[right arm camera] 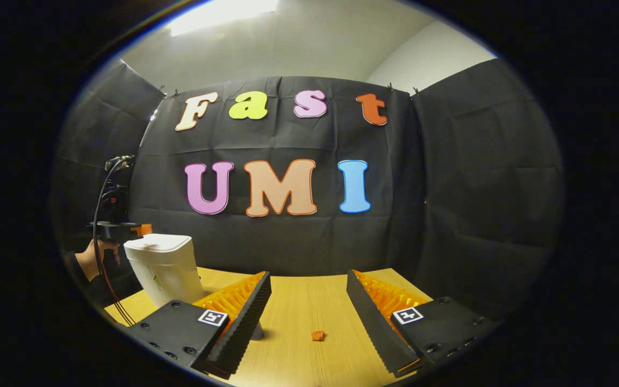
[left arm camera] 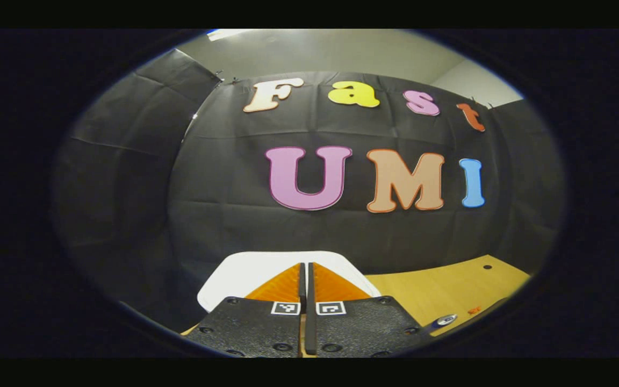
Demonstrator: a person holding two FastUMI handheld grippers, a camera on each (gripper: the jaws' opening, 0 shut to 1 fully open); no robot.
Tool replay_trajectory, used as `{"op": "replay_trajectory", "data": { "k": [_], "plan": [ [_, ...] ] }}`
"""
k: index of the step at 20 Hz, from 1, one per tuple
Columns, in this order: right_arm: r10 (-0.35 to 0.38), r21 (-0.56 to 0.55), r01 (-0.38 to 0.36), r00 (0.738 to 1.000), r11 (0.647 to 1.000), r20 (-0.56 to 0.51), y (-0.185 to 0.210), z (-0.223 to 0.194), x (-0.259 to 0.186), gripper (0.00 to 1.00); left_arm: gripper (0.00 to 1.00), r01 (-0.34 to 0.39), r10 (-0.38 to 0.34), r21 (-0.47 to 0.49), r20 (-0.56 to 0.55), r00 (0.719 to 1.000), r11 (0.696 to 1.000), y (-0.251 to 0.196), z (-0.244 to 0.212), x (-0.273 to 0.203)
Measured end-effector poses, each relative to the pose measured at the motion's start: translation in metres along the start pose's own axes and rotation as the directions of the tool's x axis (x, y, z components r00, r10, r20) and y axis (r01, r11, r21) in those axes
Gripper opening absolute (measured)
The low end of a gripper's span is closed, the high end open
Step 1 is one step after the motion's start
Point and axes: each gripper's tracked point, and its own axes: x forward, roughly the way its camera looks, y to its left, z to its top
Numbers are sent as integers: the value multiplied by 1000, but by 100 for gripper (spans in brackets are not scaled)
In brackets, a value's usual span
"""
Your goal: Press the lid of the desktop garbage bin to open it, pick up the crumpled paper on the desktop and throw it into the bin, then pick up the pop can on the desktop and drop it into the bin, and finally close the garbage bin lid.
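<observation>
The white desktop bin (right arm camera: 165, 269) stands at the table's left with its lid (left arm camera: 245, 271) down. My left gripper (left arm camera: 306, 264) is shut with nothing between its fingers, and its tips are over the lid. In the right gripper view a hand holds the left gripper (right arm camera: 138, 230) right at the lid's top; I cannot tell whether it touches. My right gripper (right arm camera: 308, 275) is open above the table's middle. A small orange crumpled scrap (right arm camera: 317, 335) lies on the wood between its fingers. The pop can (left arm camera: 445, 321) shows its silver top to the right of the bin.
The wooden table (right arm camera: 309, 306) runs back to the black cloth wall. A cable (right arm camera: 97, 226) hangs from the left gripper beside the bin. A small dark hole (left arm camera: 487, 266) sits in the tabletop at the far right.
</observation>
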Motion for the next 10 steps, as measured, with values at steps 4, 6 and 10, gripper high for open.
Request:
{"op": "replay_trajectory", "data": {
  "k": [4,6,10],
  "plan": [
    [6,-31,-6,1000,1000,-3,11,0,3,96,0,-17,12,-49,-108,994,999,1,-41,0],
    [17,-39,-18,1000,999,-7,18,-2,6,96,0,-38,36,-45,-39,999,998,5,-30,4],
    [49,-57,-51,998,997,-30,32,-8,7,96,0,-17,17,-16,-4,1000,1000,1,-29,-1]
  ]
}}
